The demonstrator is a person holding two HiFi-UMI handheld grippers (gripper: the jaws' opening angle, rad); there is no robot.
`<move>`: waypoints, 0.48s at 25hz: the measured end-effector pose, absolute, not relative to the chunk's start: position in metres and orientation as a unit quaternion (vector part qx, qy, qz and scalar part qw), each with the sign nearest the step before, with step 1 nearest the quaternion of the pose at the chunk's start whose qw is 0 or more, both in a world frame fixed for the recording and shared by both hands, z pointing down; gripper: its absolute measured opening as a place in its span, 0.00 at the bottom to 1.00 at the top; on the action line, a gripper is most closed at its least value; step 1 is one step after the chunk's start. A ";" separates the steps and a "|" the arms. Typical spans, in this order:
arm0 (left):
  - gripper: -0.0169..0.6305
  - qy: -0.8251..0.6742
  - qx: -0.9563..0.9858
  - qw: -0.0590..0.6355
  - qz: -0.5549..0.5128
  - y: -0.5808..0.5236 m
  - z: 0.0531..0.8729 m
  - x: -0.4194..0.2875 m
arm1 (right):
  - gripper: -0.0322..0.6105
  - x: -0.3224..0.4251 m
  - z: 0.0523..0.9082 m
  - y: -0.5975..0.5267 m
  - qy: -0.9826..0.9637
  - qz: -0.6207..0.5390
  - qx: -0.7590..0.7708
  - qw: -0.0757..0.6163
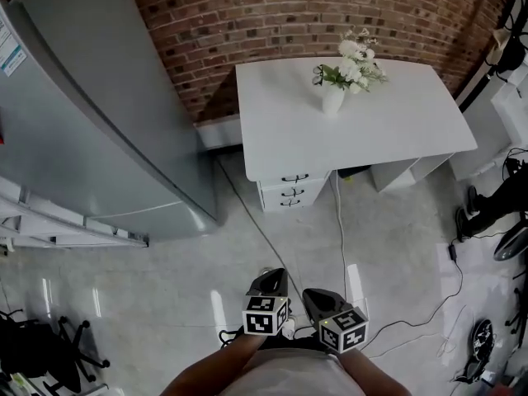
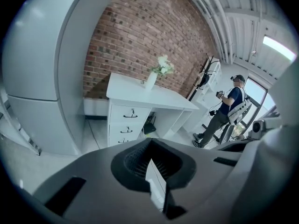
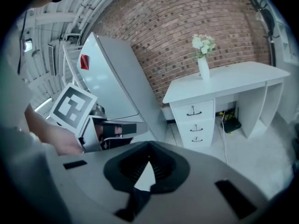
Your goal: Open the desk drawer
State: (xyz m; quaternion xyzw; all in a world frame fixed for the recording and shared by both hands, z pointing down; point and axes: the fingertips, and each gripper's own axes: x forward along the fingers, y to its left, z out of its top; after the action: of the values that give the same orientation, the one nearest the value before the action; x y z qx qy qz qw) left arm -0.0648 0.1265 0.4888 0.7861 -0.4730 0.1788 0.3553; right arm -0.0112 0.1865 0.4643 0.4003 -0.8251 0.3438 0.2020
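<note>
Under the red brick wall (image 1: 330, 15), the white wooden desk's top drawer (image 1: 294, 178) is lying well ahead of the left gripper (image 1: 271, 277) and right gripper (image 1: 316, 297) (both closed, empty).

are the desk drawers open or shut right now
Shut. All three drawers sit flush with each other under the white desk, their handles in one vertical line, with none pulled out.

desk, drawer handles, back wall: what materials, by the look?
Desk: matte white, flat seamless faces; likely painted or laminated board.
Drawer handles: thin dark curved pulls, probably metal; too small to confirm.
Back wall: exposed red brick, rough, pale mortar joints visible.
</note>
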 end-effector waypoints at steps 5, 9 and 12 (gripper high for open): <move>0.03 -0.462 0.792 0.343 0.201 0.079 0.508 -0.070 | 0.07 -0.005 0.466 0.143 -0.812 0.345 0.418 0.218; 0.03 -0.453 0.798 0.346 0.197 0.045 0.513 -0.078 | 0.07 -0.001 0.464 0.114 -0.799 0.342 0.438 0.231; 0.03 -0.446 0.802 0.346 0.196 0.026 0.516 -0.082 | 0.07 -0.002 0.458 0.099 -0.793 0.338 0.447 0.239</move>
State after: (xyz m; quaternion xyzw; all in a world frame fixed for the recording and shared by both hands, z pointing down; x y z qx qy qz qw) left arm -0.0819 0.0263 0.5161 0.8017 -0.4460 0.1964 0.3462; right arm -0.0024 0.0989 0.4575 0.4474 -0.7929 0.3376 0.2389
